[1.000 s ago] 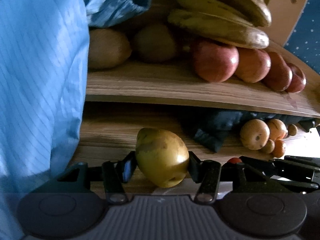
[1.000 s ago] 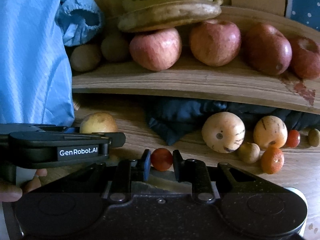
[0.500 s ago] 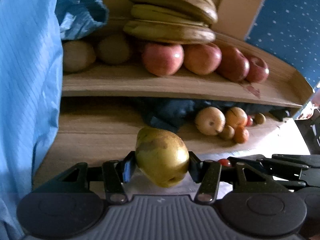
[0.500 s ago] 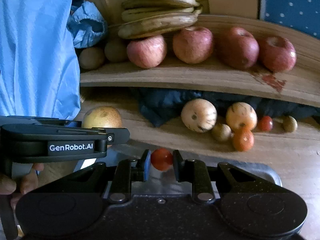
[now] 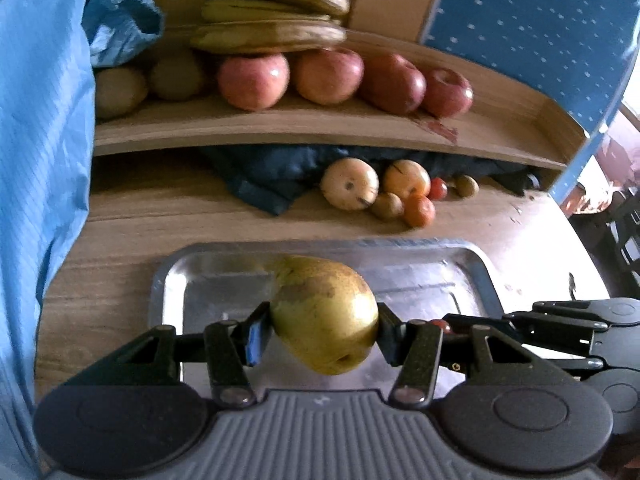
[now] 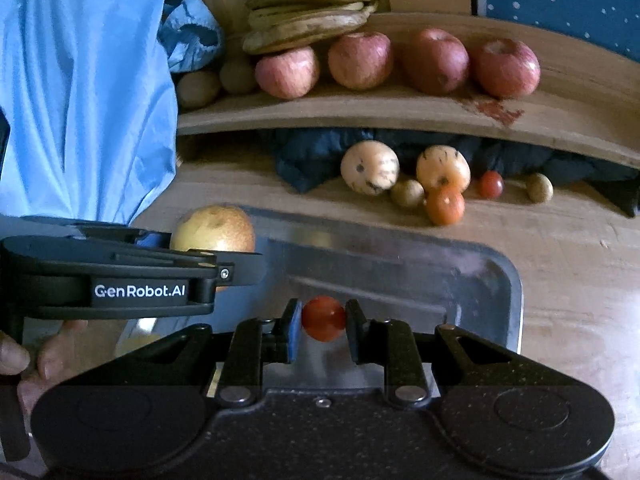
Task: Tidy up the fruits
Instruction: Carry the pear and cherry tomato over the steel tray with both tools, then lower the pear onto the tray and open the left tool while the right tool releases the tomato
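My left gripper is shut on a yellow-green pear and holds it above a shiny metal tray on the wooden table. In the right wrist view my right gripper is shut on a small cherry tomato, also over the tray. The left gripper with its pear shows at that view's left, side by side with the right one. A person's fingers hold the left handle.
A wooden shelf carries several red apples, bananas and kiwis. Beneath it lie two pale round fruits, a small orange, a tomato and dark cloth. Blue fabric fills the left.
Both grippers have drawn back from the shelf with their fruit still held. The metal tray has come into view beneath them, and the shelf fruit looks smaller and farther.
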